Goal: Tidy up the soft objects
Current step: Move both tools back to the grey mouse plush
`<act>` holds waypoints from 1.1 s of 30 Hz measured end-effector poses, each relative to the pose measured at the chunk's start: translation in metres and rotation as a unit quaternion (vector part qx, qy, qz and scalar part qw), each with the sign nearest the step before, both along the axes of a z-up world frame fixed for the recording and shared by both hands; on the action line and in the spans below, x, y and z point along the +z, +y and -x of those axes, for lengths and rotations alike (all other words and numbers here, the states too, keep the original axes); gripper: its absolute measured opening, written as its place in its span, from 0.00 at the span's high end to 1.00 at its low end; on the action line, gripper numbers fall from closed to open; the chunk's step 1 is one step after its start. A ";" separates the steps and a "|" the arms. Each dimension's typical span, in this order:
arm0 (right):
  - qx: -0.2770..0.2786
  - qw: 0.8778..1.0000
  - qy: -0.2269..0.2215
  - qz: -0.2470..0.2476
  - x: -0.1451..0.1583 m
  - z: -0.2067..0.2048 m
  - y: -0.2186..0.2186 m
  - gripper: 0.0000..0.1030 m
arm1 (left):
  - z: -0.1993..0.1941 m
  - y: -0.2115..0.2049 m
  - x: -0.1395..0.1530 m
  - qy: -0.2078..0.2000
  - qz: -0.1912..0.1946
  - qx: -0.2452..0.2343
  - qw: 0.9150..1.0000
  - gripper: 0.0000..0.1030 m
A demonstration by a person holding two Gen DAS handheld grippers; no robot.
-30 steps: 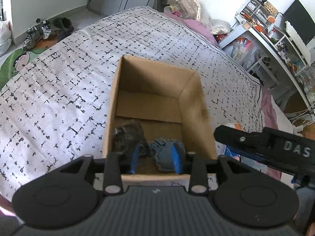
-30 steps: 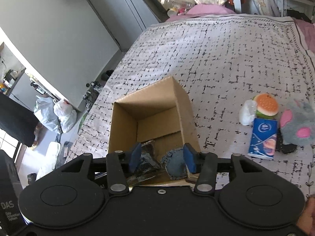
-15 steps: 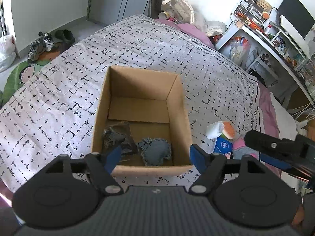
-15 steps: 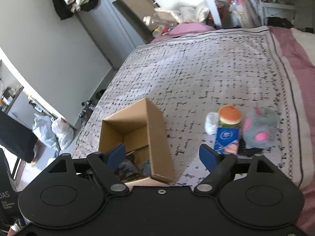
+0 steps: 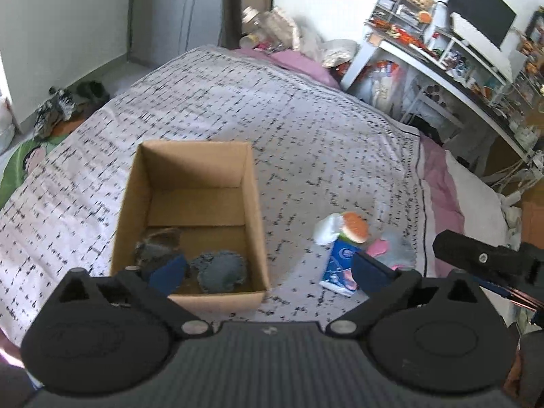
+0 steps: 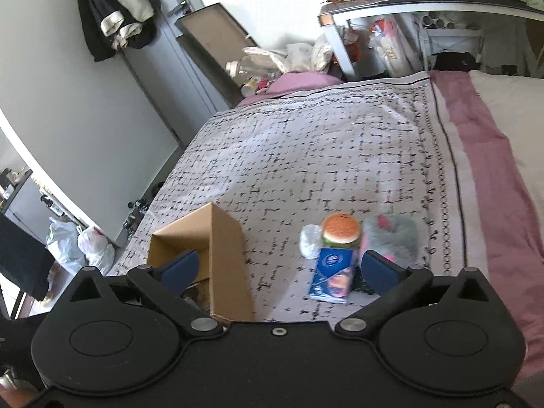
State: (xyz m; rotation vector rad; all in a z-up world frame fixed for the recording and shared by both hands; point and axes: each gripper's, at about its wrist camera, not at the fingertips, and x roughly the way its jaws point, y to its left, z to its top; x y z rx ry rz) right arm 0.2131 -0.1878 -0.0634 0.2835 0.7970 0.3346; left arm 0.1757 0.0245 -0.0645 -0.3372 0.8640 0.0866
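An open cardboard box [image 5: 253, 204] [image 6: 227, 248] stands on the bed. Inside lie a blue denim heart cushion [image 5: 219, 270] and a dark crumpled soft item [image 5: 154, 243]. To its right on the bed sit a burger plush [image 5: 355, 226] [image 6: 340, 229], a blue tissue pack [image 5: 340, 265] [image 6: 331, 273], a white wad [image 5: 324, 227] [image 6: 309, 243] and a grey and pink plush [image 5: 394, 246] [image 6: 392, 238]. My left gripper [image 5: 268, 270] is open and empty, above the box's near right corner. My right gripper [image 6: 278, 268] is open and empty, above the bed between box and tissue pack.
The bed has a black-patterned white cover [image 5: 306, 136] with a pink sheet [image 6: 476, 156] at its right. A cluttered white desk [image 5: 442, 64] stands beyond the bed. Shoes [image 5: 57, 108] and bags [image 6: 81, 244] lie on the floor at left. The right gripper's body [image 5: 489, 261] shows in the left view.
Both grippers opened wide and pulled up and back from the box, leaving the denim heart and dark item inside. Both views have swung right toward the burger plush and tissue pack.
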 end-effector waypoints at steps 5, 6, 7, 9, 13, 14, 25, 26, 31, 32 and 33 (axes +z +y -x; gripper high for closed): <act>-0.010 1.000 0.000 -0.007 -0.002 -0.001 -0.021 0.00 | -0.004 -0.015 0.004 -0.006 0.004 -0.003 1.000 0.00; -0.011 1.000 0.001 -0.009 -0.003 -0.003 -0.024 0.00 | -0.005 -0.017 0.004 -0.006 0.004 -0.003 1.000 0.00; -0.012 1.000 0.003 -0.013 -0.004 -0.004 -0.028 0.00 | -0.006 -0.020 0.004 -0.006 0.005 -0.003 1.000 0.00; -0.013 1.000 0.010 -0.018 -0.005 -0.007 -0.036 0.00 | -0.008 -0.025 0.004 -0.006 0.007 -0.002 1.000 0.00; -0.020 0.999 0.016 -0.026 -0.008 -0.014 -0.051 0.00 | -0.014 -0.035 0.005 -0.008 0.003 -0.004 1.000 0.00; -0.022 0.999 0.015 -0.026 -0.008 -0.016 -0.054 0.00 | -0.016 -0.038 0.005 -0.008 0.004 -0.007 1.000 0.00; -0.051 0.997 0.024 -0.045 -0.022 -0.038 -0.091 0.01 | -0.041 -0.070 0.000 0.015 -0.001 -0.027 1.000 0.01; -0.053 0.997 0.025 -0.048 -0.023 -0.040 -0.094 0.01 | -0.044 -0.073 -0.001 0.018 -0.001 -0.026 0.999 0.01; -0.085 0.994 0.028 -0.066 -0.039 -0.050 -0.112 0.04 | -0.056 -0.086 -0.006 0.021 -0.002 -0.027 0.999 0.01; -0.090 0.993 0.029 -0.070 -0.044 -0.052 -0.116 0.07 | -0.058 -0.088 -0.008 0.021 -0.005 -0.026 0.999 0.01; -0.096 0.992 0.034 -0.074 -0.049 -0.053 -0.119 0.11 | -0.061 -0.090 -0.009 0.020 -0.007 -0.026 0.999 0.01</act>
